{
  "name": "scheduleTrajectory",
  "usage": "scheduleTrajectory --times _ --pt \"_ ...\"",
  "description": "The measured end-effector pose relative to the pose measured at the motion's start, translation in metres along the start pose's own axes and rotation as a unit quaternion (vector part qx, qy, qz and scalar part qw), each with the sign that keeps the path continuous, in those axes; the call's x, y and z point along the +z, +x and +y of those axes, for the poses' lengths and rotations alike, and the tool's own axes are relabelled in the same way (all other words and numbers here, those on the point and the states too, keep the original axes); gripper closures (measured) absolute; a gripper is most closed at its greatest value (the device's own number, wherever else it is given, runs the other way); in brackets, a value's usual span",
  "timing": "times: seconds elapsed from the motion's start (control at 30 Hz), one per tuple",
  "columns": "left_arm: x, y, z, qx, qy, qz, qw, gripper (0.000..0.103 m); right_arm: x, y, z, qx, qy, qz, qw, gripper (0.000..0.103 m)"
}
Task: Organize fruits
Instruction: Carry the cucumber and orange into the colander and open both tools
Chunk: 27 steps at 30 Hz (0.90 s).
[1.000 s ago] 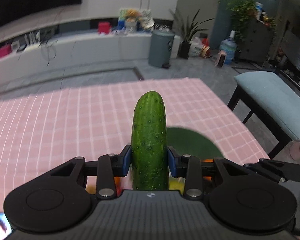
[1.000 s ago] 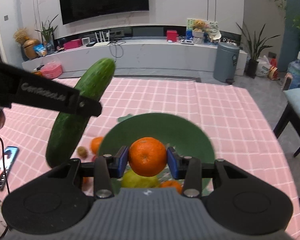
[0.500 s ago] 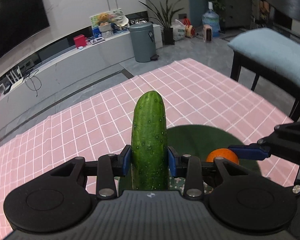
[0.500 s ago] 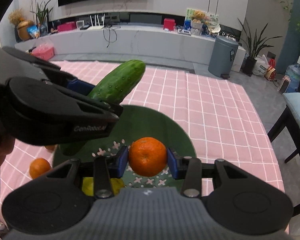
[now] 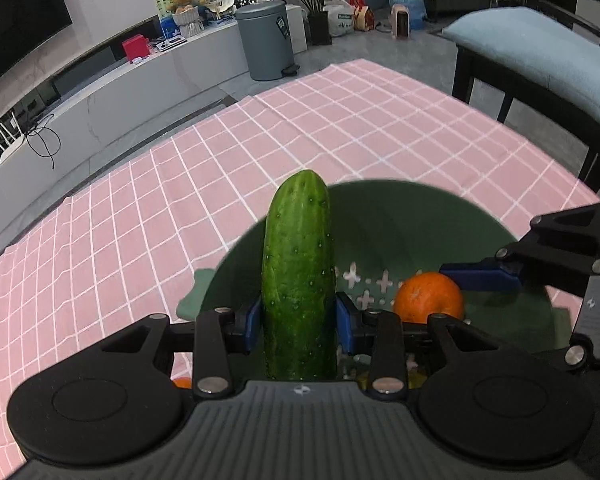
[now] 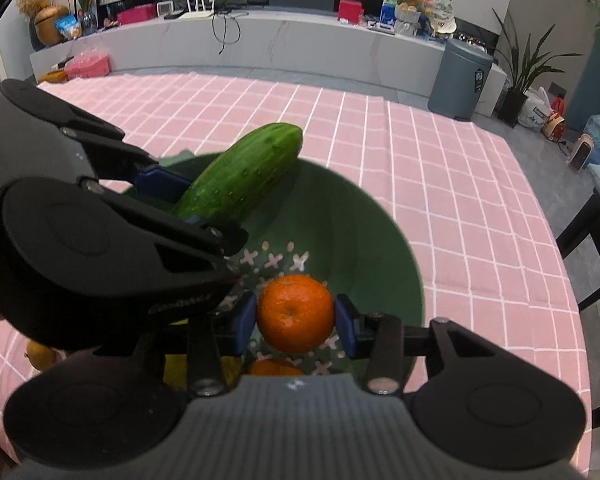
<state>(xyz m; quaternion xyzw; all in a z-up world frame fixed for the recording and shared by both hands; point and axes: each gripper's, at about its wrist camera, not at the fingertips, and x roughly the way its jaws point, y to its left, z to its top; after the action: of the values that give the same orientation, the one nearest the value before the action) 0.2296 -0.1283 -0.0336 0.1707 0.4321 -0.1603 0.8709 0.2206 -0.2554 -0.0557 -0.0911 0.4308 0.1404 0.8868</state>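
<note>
Both my grippers have sunk over the dark green flower-patterned bowl [image 6: 384, 240]: my left gripper [image 5: 299, 322] clamps the long bumpy green cucumber [image 5: 299, 272], my right gripper [image 6: 295, 318] the round orange tangerine [image 6: 295, 312]. Crowded together, they could collide; the cucumber tip at twelve o'clock overhangs the rim and may tip out.

A table covered by a pink cloth with a white grid [image 5: 340, 128] carried the things. On it sat a round dark green bowl with white cross marks inside [image 6: 364, 232], towards the near edge of the surface, its far rim well short of the far edge. A small brownish-yellow fruit [image 6: 40, 354] lay on the cloth to the left of the bowl, and part of an orange fruit [image 5: 182, 382] showed there too, mostly hidden.
</note>
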Motion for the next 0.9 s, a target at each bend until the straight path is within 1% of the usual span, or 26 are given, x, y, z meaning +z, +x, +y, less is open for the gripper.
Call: scheduleTrajectory --times 0.13,0.23,0.27,0.33,0.43,0.53,0.7,0.83,0.9 --pt "-0.003 0.0 -0.002 0.002 0.004 0.006 1.0 0.059 -0.002 0.005 0.0 0.001 0.0 0.009 1.0 0.064" --pt "-0.004 -0.005 -0.004 0.011 0.013 -0.003 0.9999 0.051 -0.003 0.005 -0.001 -0.001 0.002 0.013 1.0 0.063" --pt "-0.003 -0.007 -0.005 0.011 0.014 -0.004 0.9998 0.05 -0.004 0.004 -0.002 -0.002 0.003 0.012 1.0 0.062" --pt "-0.003 -0.012 -0.006 0.015 0.018 -0.007 0.9997 0.05 -0.004 0.001 -0.002 -0.004 0.004 0.008 1.0 0.054" --pt "-0.004 -0.027 -0.006 0.021 0.014 -0.023 0.9994 0.048 -0.005 -0.01 -0.001 -0.01 0.008 -0.005 1.0 0.052" --pt "-0.007 -0.045 -0.003 0.015 -0.001 -0.04 0.9991 0.044 -0.005 -0.024 0.003 -0.018 0.02 -0.022 0.999 0.049" --pt "-0.012 -0.075 0.004 0.03 -0.007 -0.049 0.9983 0.042 -0.011 -0.054 0.012 -0.026 0.042 -0.058 0.997 0.049" --pt "-0.021 -0.1 0.013 0.018 -0.02 -0.055 0.9982 0.042 -0.017 -0.077 0.018 -0.018 0.064 -0.078 0.995 0.048" --pt "-0.028 -0.11 0.02 0.009 -0.033 -0.051 0.9981 0.042 -0.02 -0.087 0.024 -0.013 0.074 -0.084 0.994 0.048"
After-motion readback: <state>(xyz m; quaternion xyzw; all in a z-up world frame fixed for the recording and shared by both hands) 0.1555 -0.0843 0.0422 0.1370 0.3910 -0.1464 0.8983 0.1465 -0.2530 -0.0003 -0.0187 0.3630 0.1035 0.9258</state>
